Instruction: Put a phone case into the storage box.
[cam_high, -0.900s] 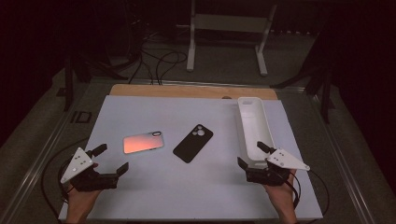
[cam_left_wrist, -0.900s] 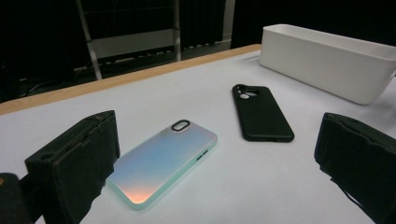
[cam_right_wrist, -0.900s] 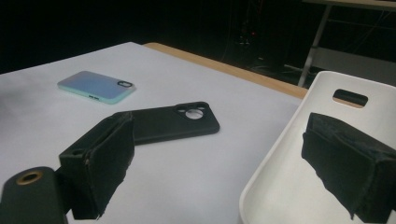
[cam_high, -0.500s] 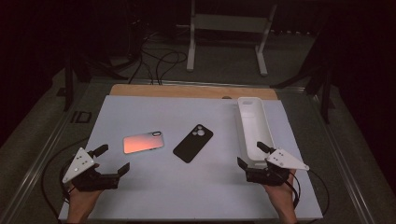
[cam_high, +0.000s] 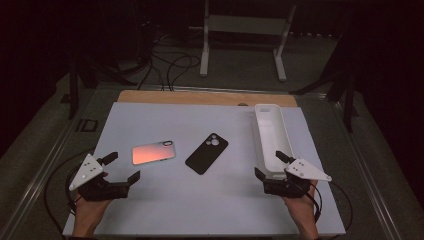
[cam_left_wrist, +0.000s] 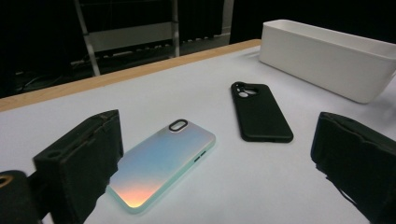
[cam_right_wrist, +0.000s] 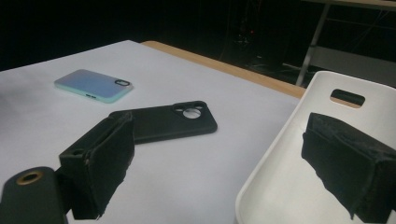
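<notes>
Nothing has moved; iridescent phone case (cam_high: 153, 152) lies flat, camera cutout up.

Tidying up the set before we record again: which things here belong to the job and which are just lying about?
Job: iridescent phone case, black phone case, white bin, left gripper, right gripper, both open and empty.
Lying about: floor cables, metal stand.

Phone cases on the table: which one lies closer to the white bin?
The black phone case; it lies between the iridescent pink case and the white bin.
</notes>
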